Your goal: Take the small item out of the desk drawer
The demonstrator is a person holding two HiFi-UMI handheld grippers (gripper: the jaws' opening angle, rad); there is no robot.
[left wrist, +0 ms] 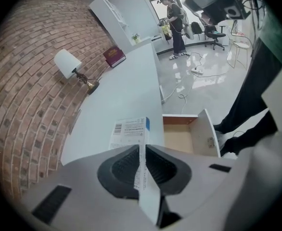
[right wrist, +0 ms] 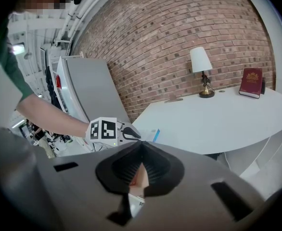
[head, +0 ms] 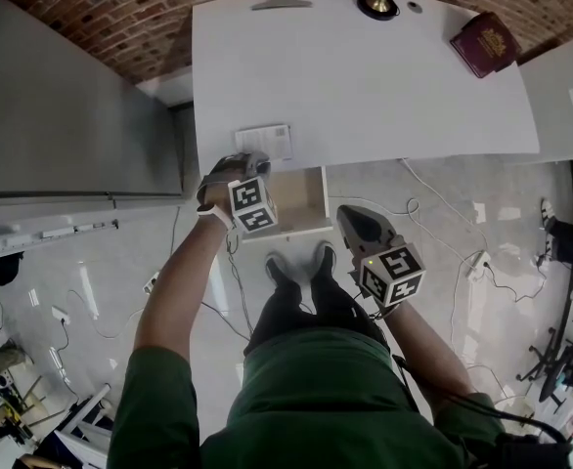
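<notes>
The left gripper's jaws pinched the small white carton edge-on at the worktop's near edge (just above the open drawer). The right gripper's jaws were pressed together.

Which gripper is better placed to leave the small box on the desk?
Left. The left gripper is shut on the box at the desk's edge; the right gripper, jaws together, hangs apart by the open drawer.
</notes>
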